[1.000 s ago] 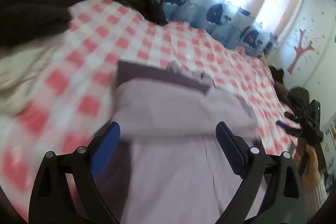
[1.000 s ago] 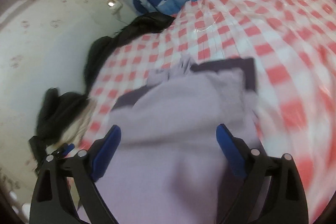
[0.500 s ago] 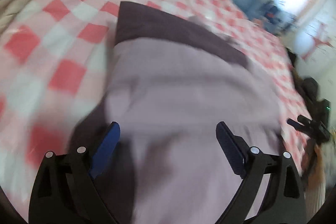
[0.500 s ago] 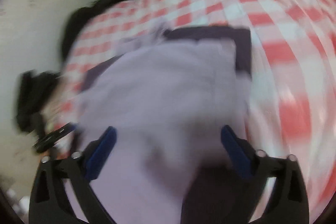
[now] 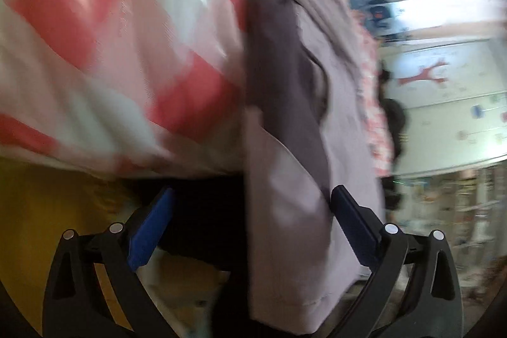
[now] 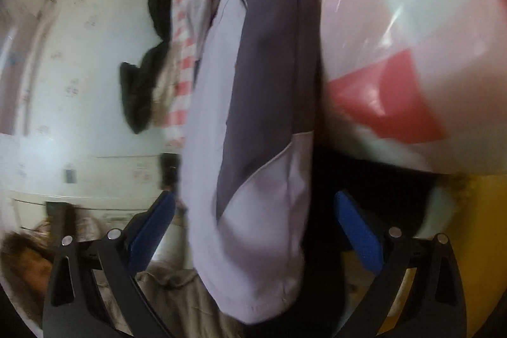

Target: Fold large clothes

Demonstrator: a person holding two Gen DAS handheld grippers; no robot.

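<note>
The lilac-and-grey folded fabric garment (image 5: 285,211) hangs off the red-checked bedcover (image 5: 95,37) between both wide-apart grippers (image 5: 250,224) (image 6: 253,224), touching neither; no writing is readable.

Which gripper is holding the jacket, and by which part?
Neither: the left gripper and right gripper stand open around the jacket's hanging end.
</note>
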